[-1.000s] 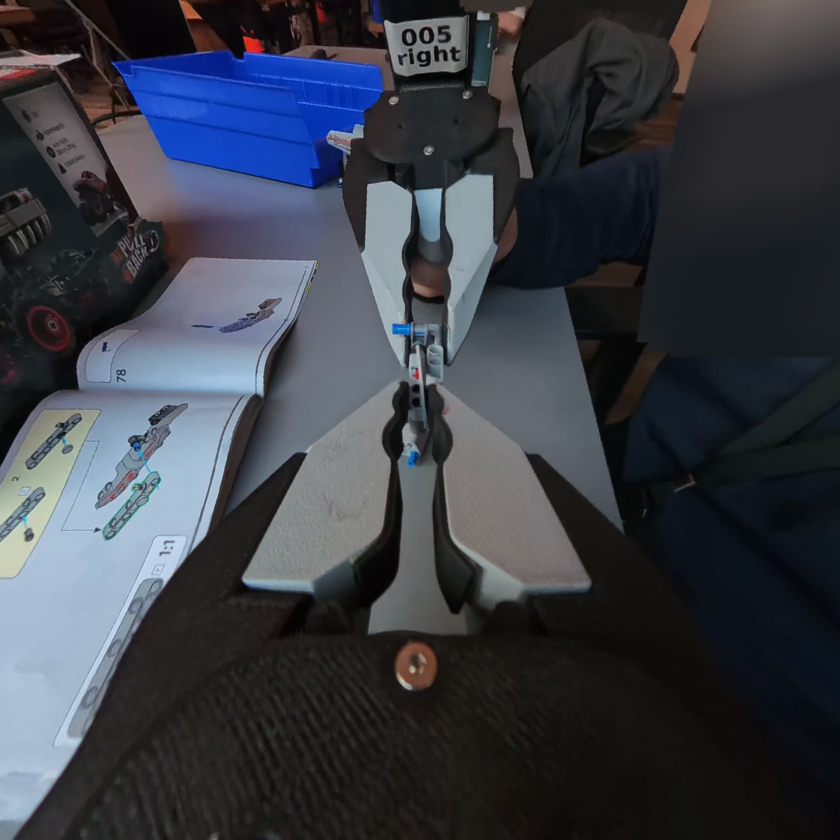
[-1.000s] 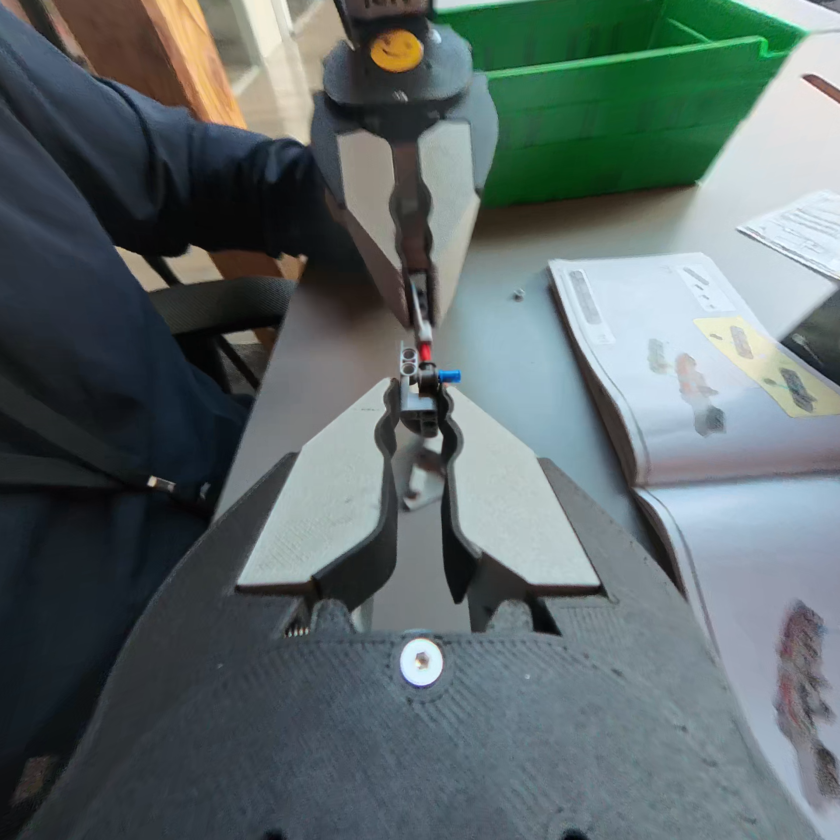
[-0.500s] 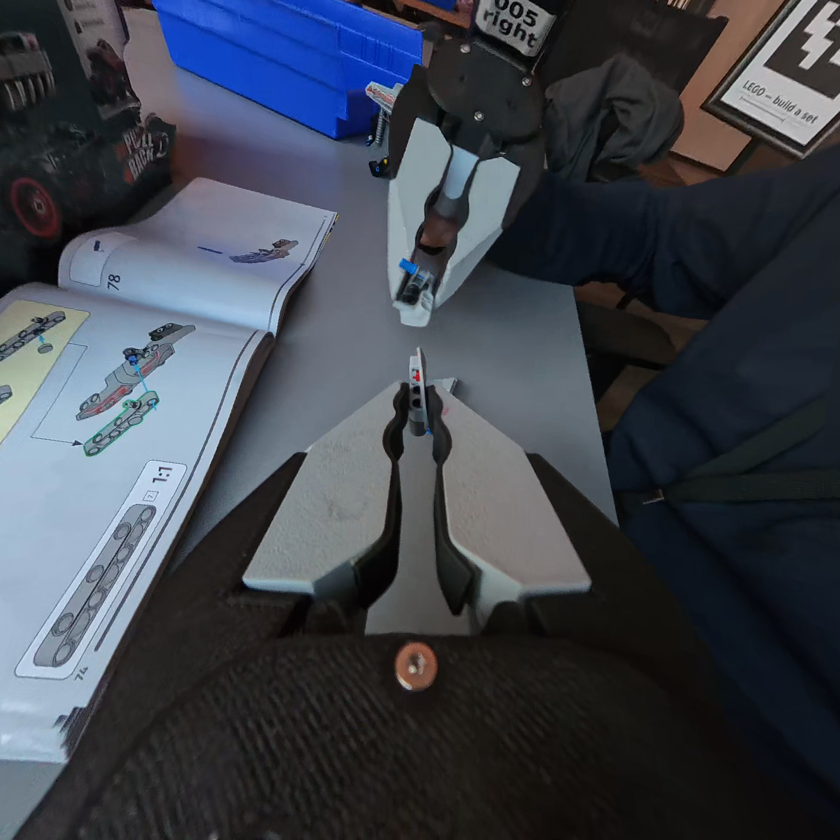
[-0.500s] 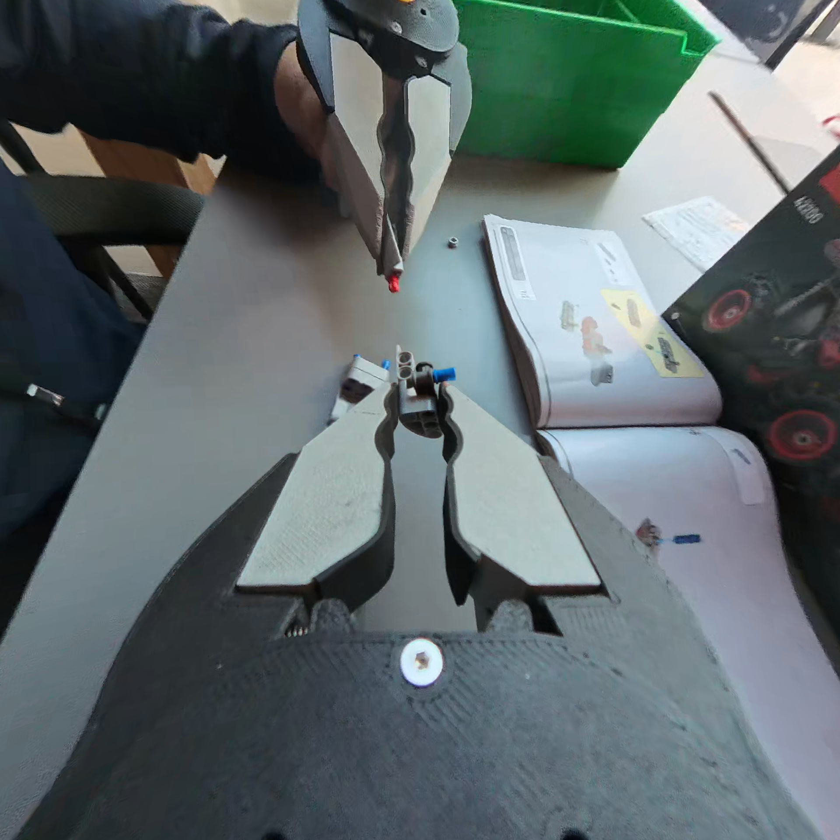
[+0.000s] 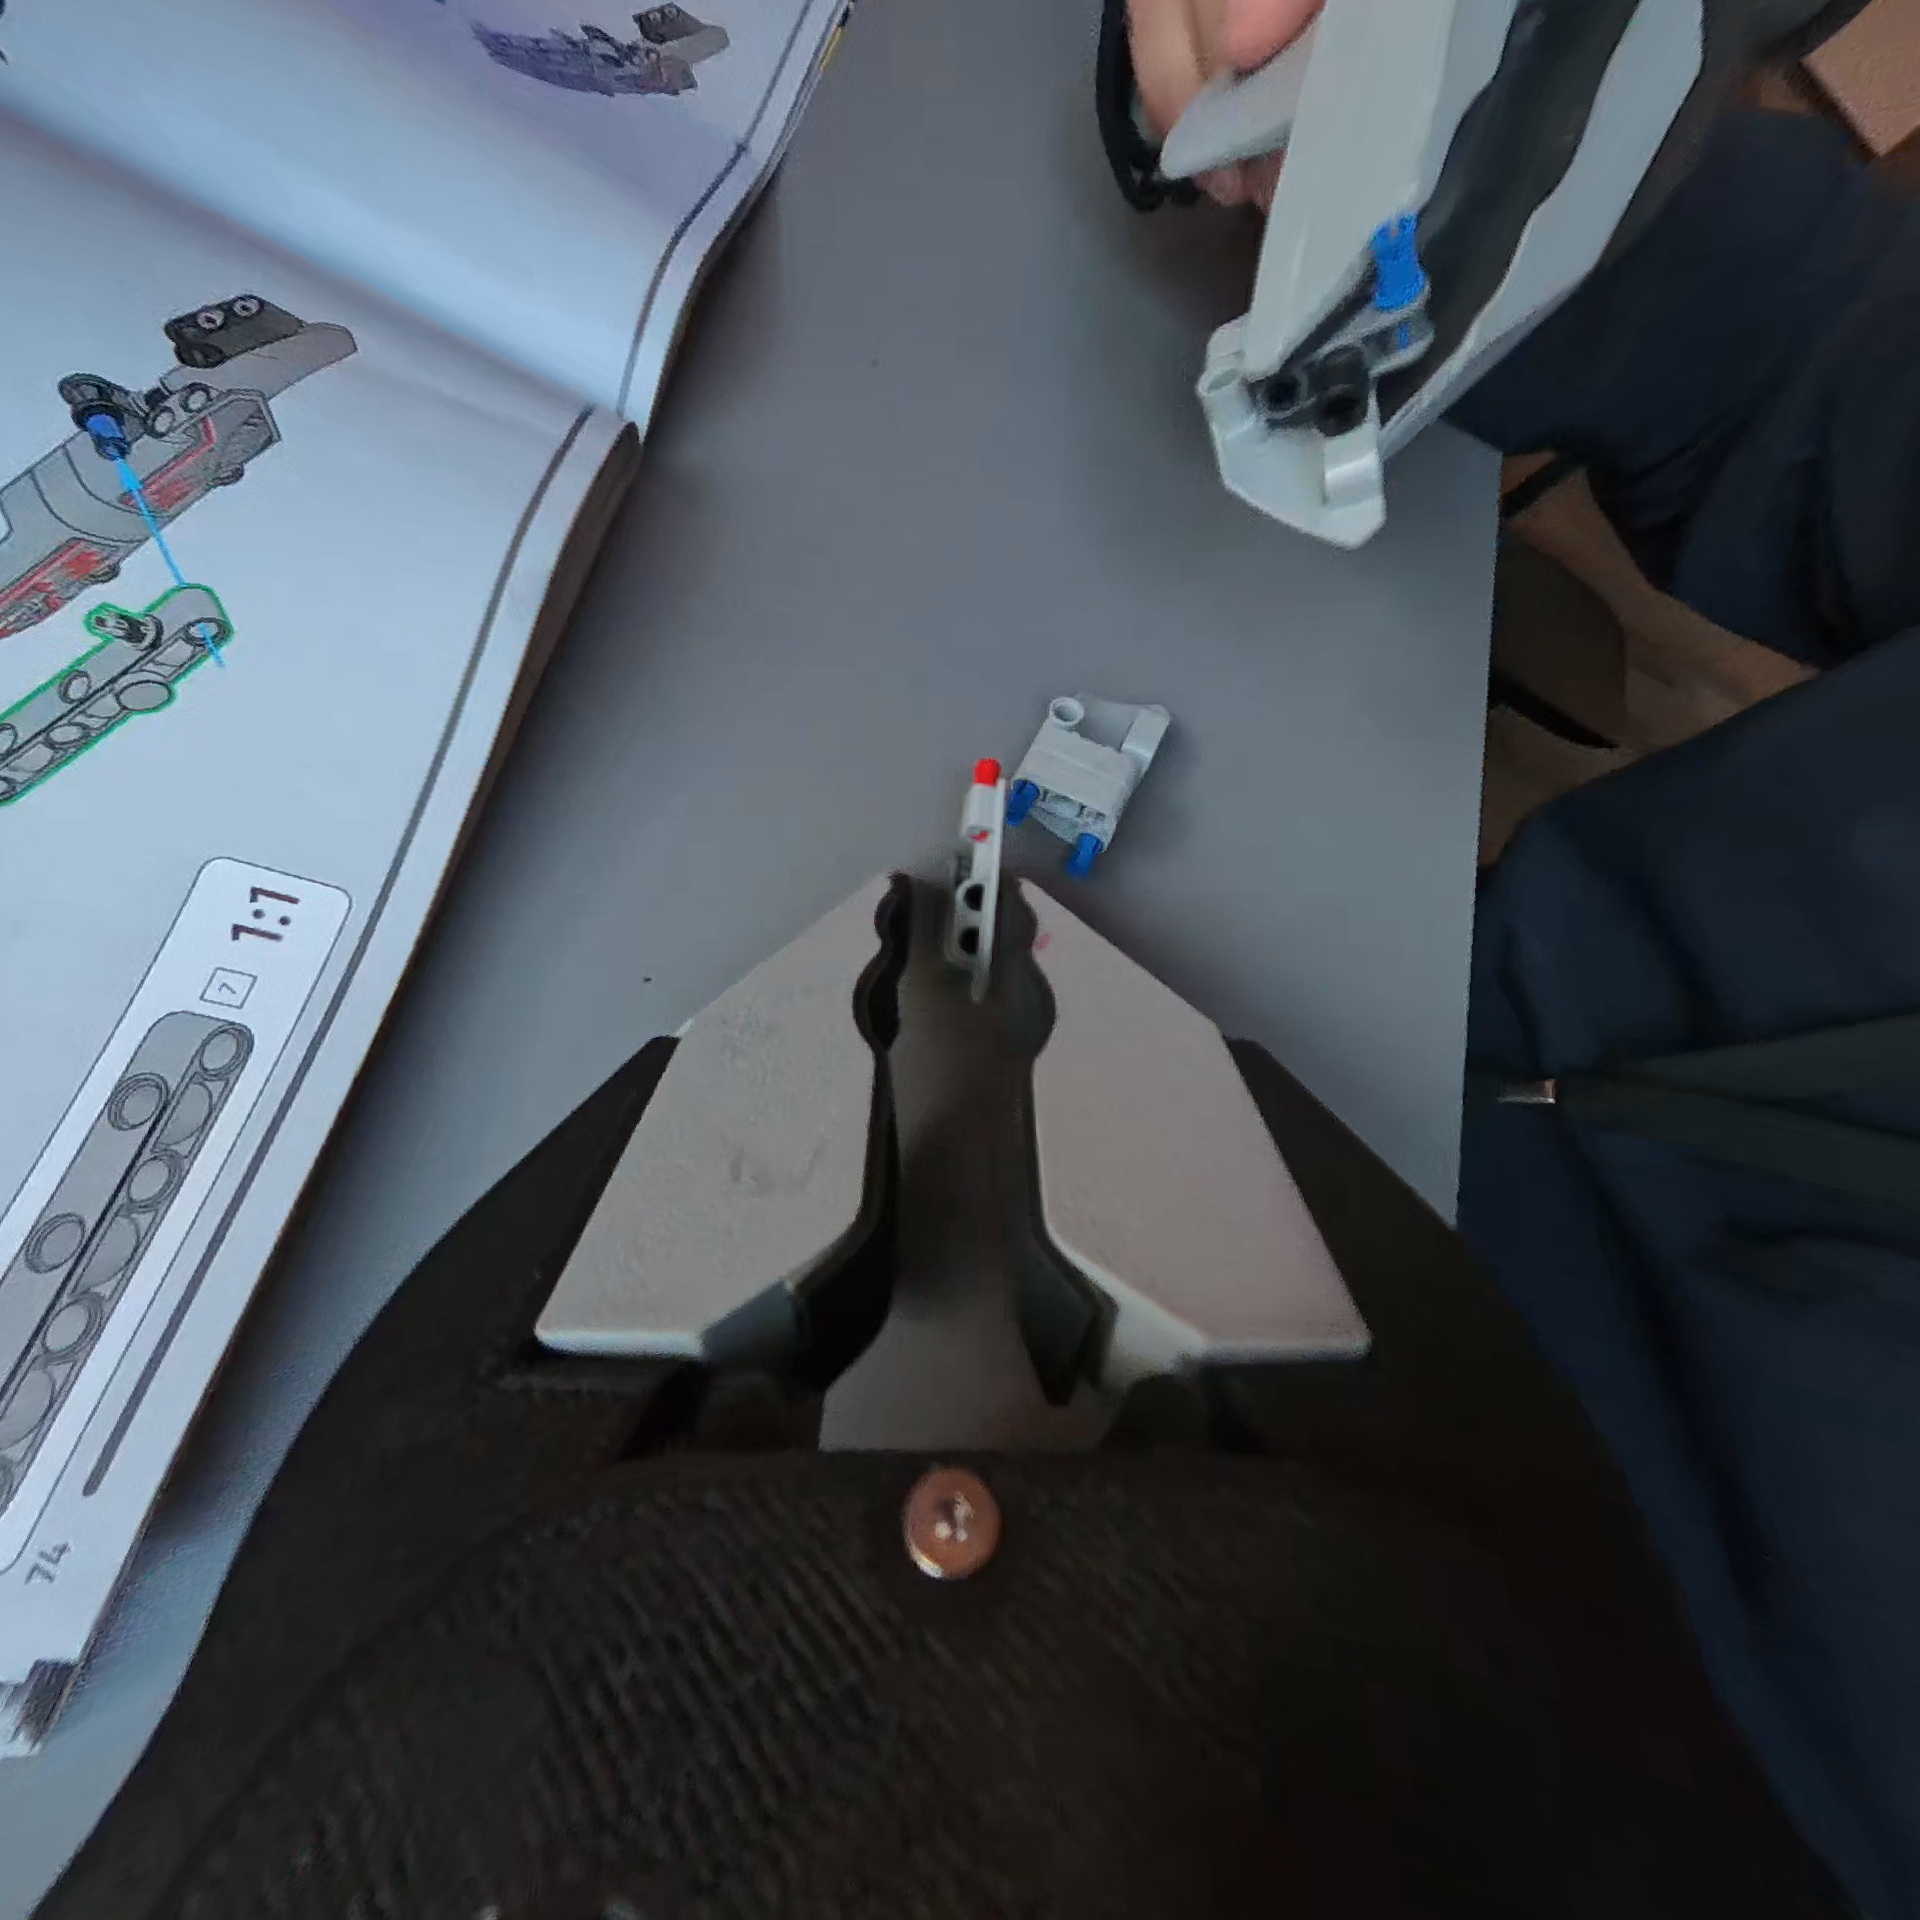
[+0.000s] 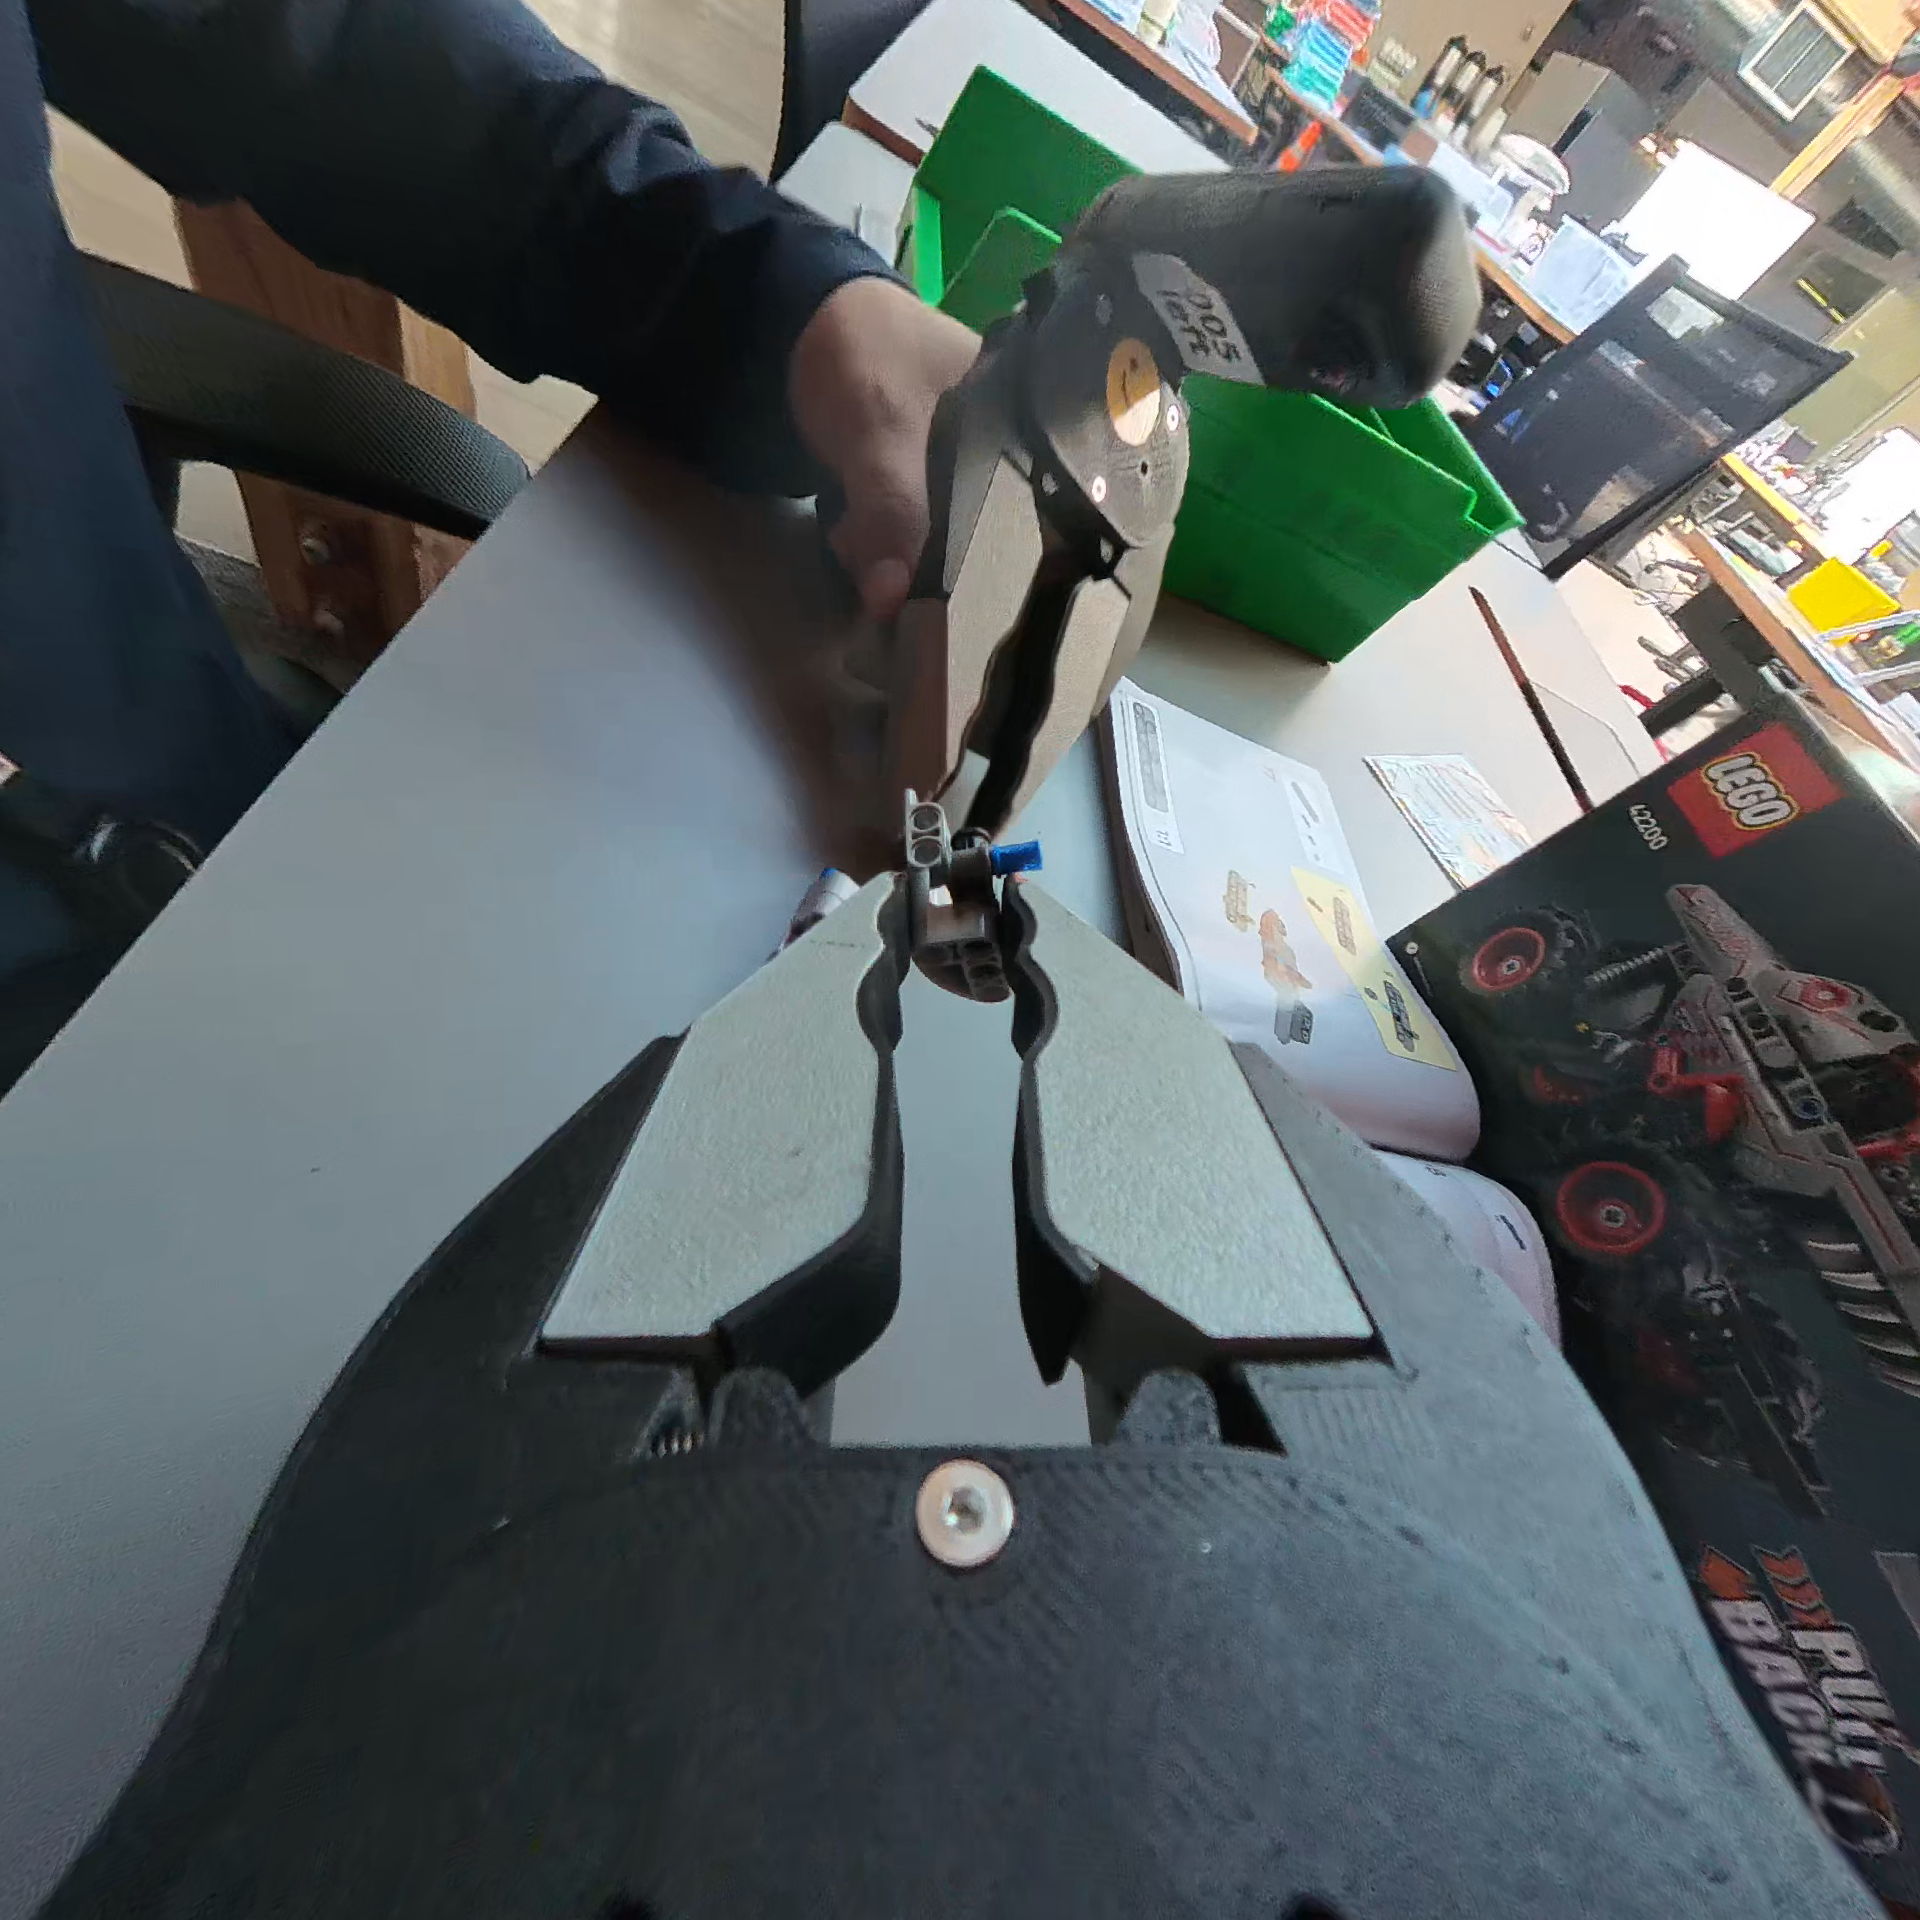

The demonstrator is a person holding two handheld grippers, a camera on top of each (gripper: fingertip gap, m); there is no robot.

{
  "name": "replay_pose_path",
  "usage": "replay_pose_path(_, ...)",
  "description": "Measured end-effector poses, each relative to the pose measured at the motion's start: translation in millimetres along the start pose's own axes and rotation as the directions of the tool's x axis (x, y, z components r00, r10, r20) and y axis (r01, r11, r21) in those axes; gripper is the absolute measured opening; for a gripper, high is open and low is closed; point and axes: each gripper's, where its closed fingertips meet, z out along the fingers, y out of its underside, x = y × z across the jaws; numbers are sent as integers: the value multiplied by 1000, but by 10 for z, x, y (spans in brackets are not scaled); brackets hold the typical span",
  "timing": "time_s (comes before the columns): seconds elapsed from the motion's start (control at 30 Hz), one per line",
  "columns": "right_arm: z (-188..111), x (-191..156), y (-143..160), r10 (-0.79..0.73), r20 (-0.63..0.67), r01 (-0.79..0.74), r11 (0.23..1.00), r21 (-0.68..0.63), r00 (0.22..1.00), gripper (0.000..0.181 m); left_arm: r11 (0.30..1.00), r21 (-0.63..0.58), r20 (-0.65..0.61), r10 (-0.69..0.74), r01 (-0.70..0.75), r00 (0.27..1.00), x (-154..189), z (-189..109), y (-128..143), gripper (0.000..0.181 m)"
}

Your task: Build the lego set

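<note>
The left hand-held gripper (image 5: 961, 940) has its jaws slightly apart, with a thin grey beam (image 5: 977, 894) tipped by a red pin standing against the right fingertip; whether it is pinched is hard to tell. Just beyond that tip, a small light-grey lego block with blue pins (image 5: 1086, 779) lies flat on the desk (image 5: 883, 520), close beside the beam's red end. Over on the right, the right hand-held gripper (image 6: 951, 925) is clamped on a dark grey connector piece (image 6: 961, 914) carrying a blue pin and a short two-hole beam, held above the desk. An open instruction booklet (image 5: 312, 520) sprawls along the left side. In the right wrist view a green bin (image 6: 1299, 499) sits behind the left gripper, and the black set box (image 6: 1714, 1091) crowds the booklet's far edge. A dark-sleeved arm hangs over the desk's near edge.
</note>
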Motion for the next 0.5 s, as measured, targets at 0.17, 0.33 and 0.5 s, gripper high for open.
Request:
replay_pose_path(0.17,102,-50,21,-120,-48,116,990,-79,992,14,983,181,41,36,-42,999,51,-178,-271,35)
replay_pose_path(0.33,162,-55,3,-203,-98,190,974,-124,974,14,963,268,-227,22,40,974,497,-148,-529,30)
replay_pose_path(0.5,151,-28,-28,-228,-131,211,969,-130,965,14,965,246,-344,-2,92,939,588,-93,-580,12)
